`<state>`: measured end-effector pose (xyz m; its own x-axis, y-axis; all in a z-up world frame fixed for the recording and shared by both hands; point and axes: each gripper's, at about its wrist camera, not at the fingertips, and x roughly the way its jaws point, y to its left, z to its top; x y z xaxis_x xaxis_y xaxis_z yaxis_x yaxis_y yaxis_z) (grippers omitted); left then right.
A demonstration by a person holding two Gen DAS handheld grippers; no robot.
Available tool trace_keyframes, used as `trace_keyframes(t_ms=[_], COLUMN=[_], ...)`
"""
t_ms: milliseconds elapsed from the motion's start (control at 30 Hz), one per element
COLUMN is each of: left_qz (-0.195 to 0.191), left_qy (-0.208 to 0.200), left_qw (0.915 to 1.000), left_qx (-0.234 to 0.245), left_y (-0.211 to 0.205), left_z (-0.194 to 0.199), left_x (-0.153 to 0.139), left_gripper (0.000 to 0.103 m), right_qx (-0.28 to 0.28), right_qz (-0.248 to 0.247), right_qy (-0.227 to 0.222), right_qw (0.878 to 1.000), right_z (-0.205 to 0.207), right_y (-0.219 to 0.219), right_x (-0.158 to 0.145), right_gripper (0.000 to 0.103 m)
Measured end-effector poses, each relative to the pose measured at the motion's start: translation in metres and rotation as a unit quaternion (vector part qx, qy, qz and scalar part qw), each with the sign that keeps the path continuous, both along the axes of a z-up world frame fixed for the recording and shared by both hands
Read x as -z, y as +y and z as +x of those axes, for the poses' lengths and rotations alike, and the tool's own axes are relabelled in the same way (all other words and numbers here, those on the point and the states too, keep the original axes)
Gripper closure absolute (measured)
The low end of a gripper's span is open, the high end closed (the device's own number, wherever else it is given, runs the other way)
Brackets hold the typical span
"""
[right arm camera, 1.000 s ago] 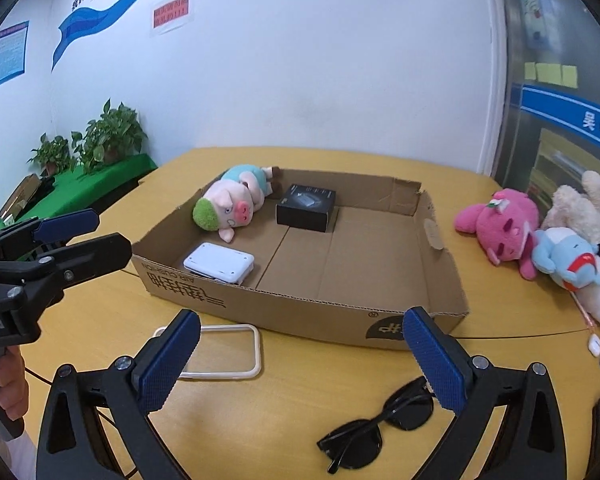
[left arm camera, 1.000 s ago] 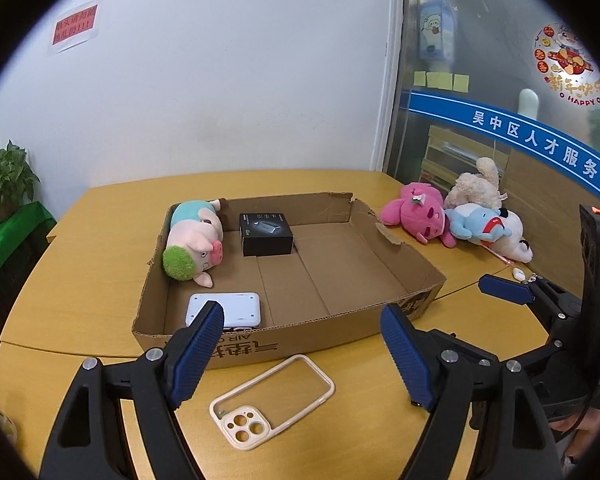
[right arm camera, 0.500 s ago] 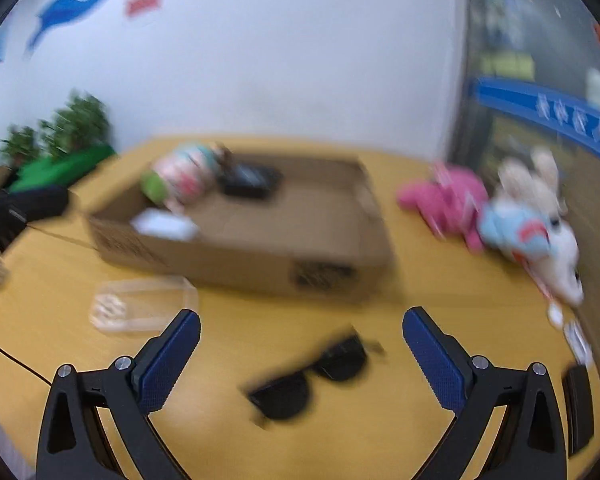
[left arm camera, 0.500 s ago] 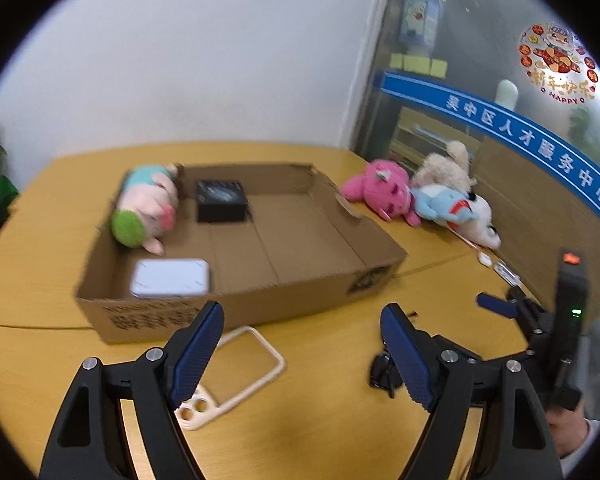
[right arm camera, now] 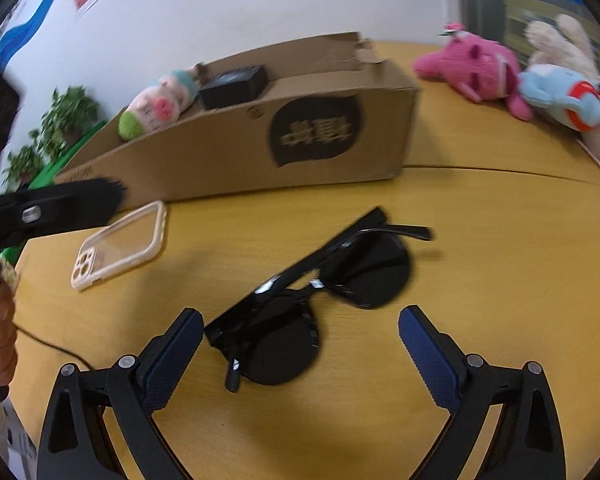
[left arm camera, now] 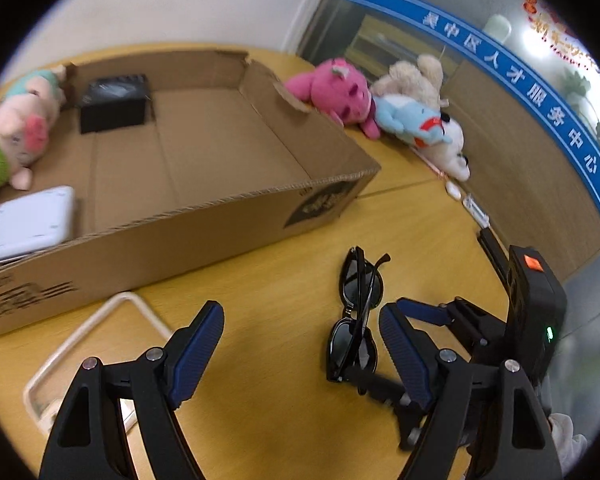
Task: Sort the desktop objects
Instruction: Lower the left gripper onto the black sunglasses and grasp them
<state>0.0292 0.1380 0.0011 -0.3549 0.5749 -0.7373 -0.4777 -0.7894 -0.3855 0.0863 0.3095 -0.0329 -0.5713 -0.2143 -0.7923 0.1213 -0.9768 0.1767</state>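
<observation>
Looking into the cardboard box (left arm camera: 204,152): it holds a pig plush (left arm camera: 14,128) in the far left corner, a black box (left arm camera: 114,102) against the back wall and a white flat device (left arm camera: 30,222) near the front wall; the rest of its floor is bare. Your right gripper (right arm camera: 300,344) is spread wide, empty, low over the black sunglasses (right arm camera: 320,280) lying folded on the tabletop (right arm camera: 480,280), one lens between the fingers. Your left gripper (left arm camera: 300,340) is also wide apart, holding nothing, with the phone case (left arm camera: 96,344) to its left, partly hidden behind its finger. Pink (left arm camera: 332,90), cream (left arm camera: 414,76) and blue-white (left arm camera: 420,120) plush toys sit outside the box to its right. Both views are motion-blurred; box print unreadable.
</observation>
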Motion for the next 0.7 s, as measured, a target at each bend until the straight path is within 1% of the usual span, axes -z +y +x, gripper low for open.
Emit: trace_keyframes(t_ms=[67,133,200,233,267,333,367,400,433,467,533,567,633,700], left_qz=[0.011,0.023,0.023,0.021,0.021,0.022,0.021,0.018,0.015,0.02,0.024,0.027,0.032,0.038], left_qy=[-0.017,-0.035,-0.052,-0.063,-0.074,-0.089,-0.096,-0.104,-0.111,-0.11,-0.119,-0.124,-0.128,-0.135], left_qw=[0.9997,0.9987,0.9974,0.9964,0.9953,0.9934,0.9923,0.9911,0.9902,0.9903,0.9889,0.9883,0.9883,0.9876], left_qx=[0.015,0.029,0.045,0.053,0.059,0.07,0.076,0.082,0.083,0.082,0.085,0.084,0.077,0.07], left_y=[0.008,0.018,0.029,0.035,0.041,0.051,0.056,0.061,0.065,0.067,0.072,0.073,0.073,0.073], left_z=[-0.008,-0.017,-0.025,-0.028,-0.03,-0.03,-0.03,-0.029,-0.029,-0.028,-0.028,-0.027,-0.029,-0.031], left_x=[0.007,0.014,0.022,0.027,0.032,0.041,0.045,0.05,0.054,0.054,0.056,0.057,0.057,0.058], left_gripper=[0.025,0.025,0.03,0.03,0.03,0.031,0.033,0.04,0.044,0.047,0.051,0.054,0.055,0.055], right_qx=[-0.018,-0.034,-0.043,-0.048,-0.054,-0.068,-0.071,-0.072,-0.068,-0.06,-0.047,-0.043,-0.055,-0.078], right_qz=[0.01,0.014,0.015,0.021,0.027,0.033,0.037,0.045,0.052,0.06,0.057,0.052,0.031,0.018], right_qy=[-0.001,-0.009,-0.002,0.0,0.002,0.004,0.004,0.003,0.002,0.0,-0.006,-0.007,-0.004,0.004], right_qw=[1.0,0.999,0.999,0.999,0.998,0.997,0.997,0.996,0.996,0.996,0.997,0.998,0.998,0.997], right_z=[-0.001,-0.002,0.001,0.003,0.004,0.007,0.007,0.008,0.008,0.007,0.006,0.006,0.007,0.009], right_y=[-0.007,-0.008,-0.003,0.0,0.002,0.012,0.017,0.024,0.03,0.038,0.051,0.056,0.056,0.046], right_x=[0.006,0.013,0.013,0.012,0.012,0.012,0.012,0.012,0.012,0.012,0.009,0.008,0.005,0.001], right_gripper=[0.012,0.014,0.017,0.021,0.022,0.022,0.022,0.022,0.023,0.023,0.023,0.022,0.022,0.018])
